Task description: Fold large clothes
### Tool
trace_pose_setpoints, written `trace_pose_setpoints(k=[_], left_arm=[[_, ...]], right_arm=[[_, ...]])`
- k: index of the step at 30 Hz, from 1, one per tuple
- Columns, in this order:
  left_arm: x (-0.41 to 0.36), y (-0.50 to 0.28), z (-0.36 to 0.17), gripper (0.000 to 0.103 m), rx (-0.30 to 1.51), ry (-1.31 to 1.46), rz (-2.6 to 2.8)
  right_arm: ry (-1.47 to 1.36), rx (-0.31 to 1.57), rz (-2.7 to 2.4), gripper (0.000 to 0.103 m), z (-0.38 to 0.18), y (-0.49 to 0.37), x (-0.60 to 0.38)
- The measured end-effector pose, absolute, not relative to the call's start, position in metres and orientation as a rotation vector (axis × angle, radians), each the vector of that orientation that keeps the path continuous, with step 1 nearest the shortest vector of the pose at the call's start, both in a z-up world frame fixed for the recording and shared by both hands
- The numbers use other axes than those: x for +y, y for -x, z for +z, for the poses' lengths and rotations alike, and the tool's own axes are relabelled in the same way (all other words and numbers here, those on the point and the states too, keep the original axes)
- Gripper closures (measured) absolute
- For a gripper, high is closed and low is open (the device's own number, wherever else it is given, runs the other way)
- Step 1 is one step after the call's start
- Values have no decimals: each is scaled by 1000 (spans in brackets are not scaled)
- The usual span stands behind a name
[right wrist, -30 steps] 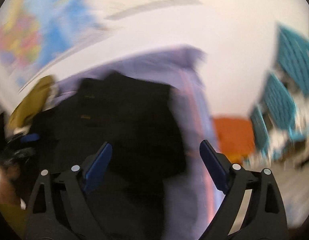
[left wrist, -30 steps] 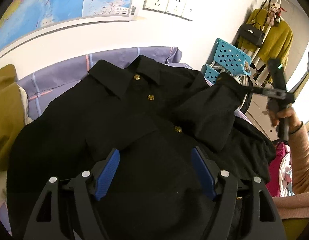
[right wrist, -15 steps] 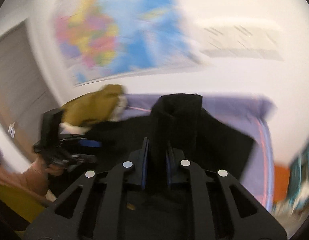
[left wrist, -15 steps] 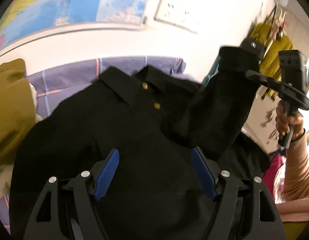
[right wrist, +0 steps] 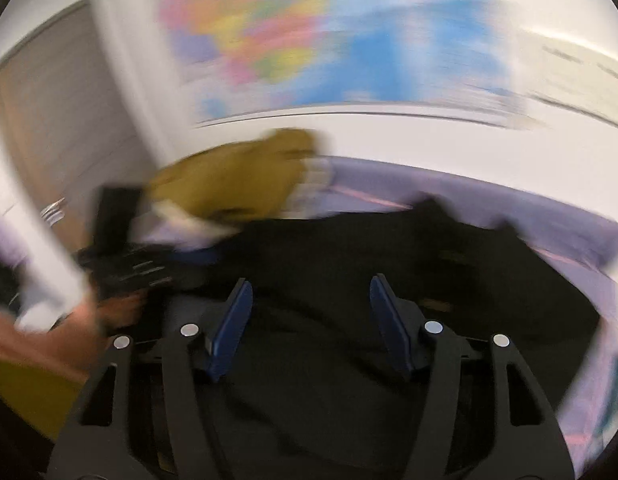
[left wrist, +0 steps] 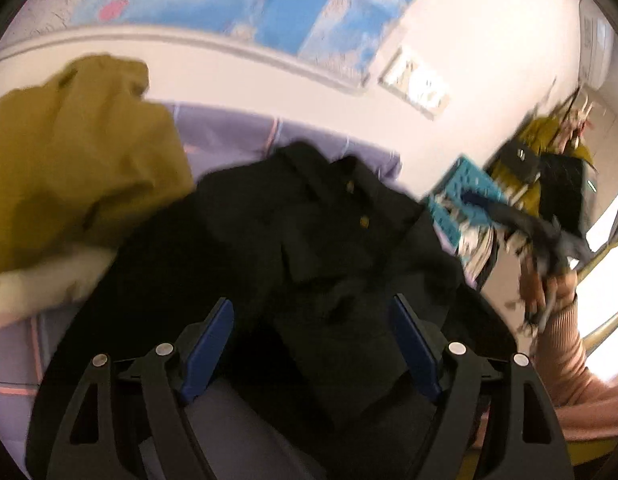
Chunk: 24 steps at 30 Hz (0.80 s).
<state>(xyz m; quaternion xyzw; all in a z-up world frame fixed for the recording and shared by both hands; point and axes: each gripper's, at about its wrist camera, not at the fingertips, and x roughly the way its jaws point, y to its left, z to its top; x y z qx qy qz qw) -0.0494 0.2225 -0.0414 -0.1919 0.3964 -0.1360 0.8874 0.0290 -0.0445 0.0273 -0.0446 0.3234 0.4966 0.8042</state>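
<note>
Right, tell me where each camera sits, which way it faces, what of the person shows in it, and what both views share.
Left wrist: sits on the left gripper, looks along its open fingers over the black shirt toward the wall map; the person's right hand shows at the right edge.
Right wrist: sits on the right gripper, fingers open, looks across the shirt toward the same wall, heavily blurred; the left hand shows at the left.
Shared: the shirt, the mustard garment, the purple bedsheet and the map.

Both wrist cameras look down from close above the black shirt [left wrist: 309,260] [right wrist: 389,272] toward the map wall [left wrist: 269,12] [right wrist: 309,48].
</note>
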Motion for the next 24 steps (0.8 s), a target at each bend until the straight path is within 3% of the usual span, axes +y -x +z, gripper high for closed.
trace_pose_setpoints(k=[3, 8, 9, 11, 12, 14, 15, 19, 22, 24], left_arm=[[206, 40, -54, 25, 900, 332, -296], [179, 16, -74, 26, 1021, 223, -320], [172, 12, -77, 33, 1034, 211, -338], [159, 8, -78, 48, 1043, 169, -349], [156, 10, -77, 60, 1036, 149, -354], [150, 12, -70, 71, 994, 109, -338], [151, 13, -67, 84, 975, 111, -338], [158, 14, -33, 91, 820, 123, -308], [162, 18, -11, 90, 671, 105, -271], [166, 9, -18, 85, 671, 89, -283]], right_arm=[[65, 764, 800, 31, -3, -75, -89], [17, 897, 530, 28, -59, -133, -140], [10, 918, 516, 23, -70, -141, -144], [13, 950, 525, 24, -81, -144, -149], [11, 963, 547, 35, -89, -147, -147], [23, 932, 578, 75, -88, -146, -144], [6, 935, 617, 95, -85, -148, -147], [-131, 810, 688, 96, -51, -142, -187], [-262, 729, 661, 98, -39, -146, -221], [-304, 730, 583, 98, -50, -156, -235]])
